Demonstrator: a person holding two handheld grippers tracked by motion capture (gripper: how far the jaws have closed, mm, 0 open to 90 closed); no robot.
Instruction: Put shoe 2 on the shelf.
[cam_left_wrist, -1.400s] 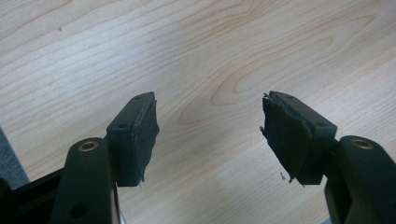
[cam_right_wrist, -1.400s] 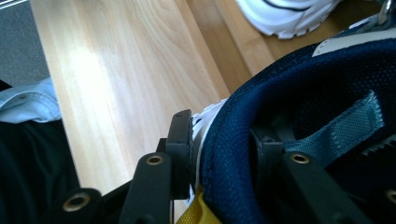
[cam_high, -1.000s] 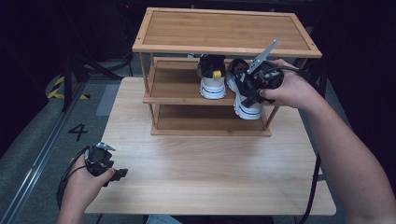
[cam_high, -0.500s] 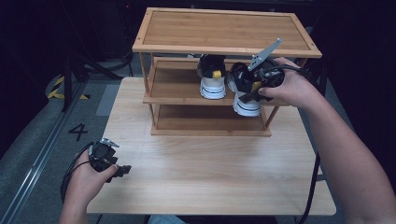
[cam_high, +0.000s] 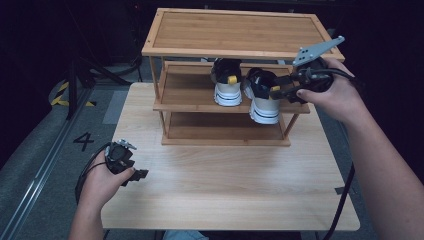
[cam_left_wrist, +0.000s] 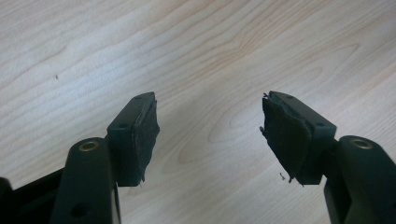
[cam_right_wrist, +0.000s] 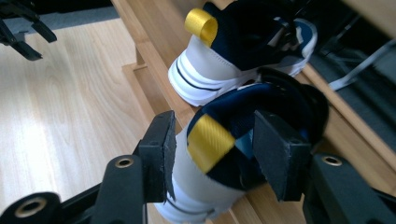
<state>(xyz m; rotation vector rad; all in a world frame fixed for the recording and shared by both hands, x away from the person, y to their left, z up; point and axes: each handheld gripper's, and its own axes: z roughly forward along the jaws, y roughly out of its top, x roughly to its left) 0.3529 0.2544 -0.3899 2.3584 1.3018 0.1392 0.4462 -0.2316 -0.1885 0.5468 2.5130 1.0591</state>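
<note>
Two navy-and-white shoes with yellow heel tabs stand on the middle shelf of a wooden rack (cam_high: 235, 30). The left shoe (cam_high: 227, 87) sits straight. The right shoe (cam_high: 262, 100) overhangs the shelf's front edge. My right gripper (cam_high: 277, 91) is at that shoe's heel. In the right gripper view the heel (cam_right_wrist: 210, 140) lies between the jaws of the right gripper (cam_right_wrist: 215, 154), which have just been opening; the pads stand off it. My left gripper (cam_high: 136, 175) hangs low over the table's front left, and its jaws (cam_left_wrist: 210, 135) are wide open on nothing.
The light wooden table (cam_high: 225, 195) has bare room in front of the rack. The rack's bottom shelf (cam_high: 225, 131) holds nothing. A dark floor with a painted 4 (cam_high: 83, 141) lies to the left, and cables trail from both grippers.
The right gripper has let go of the right shoe's heel and drawn back to the right. The left hand has drifted right and a little forward over the table.
</note>
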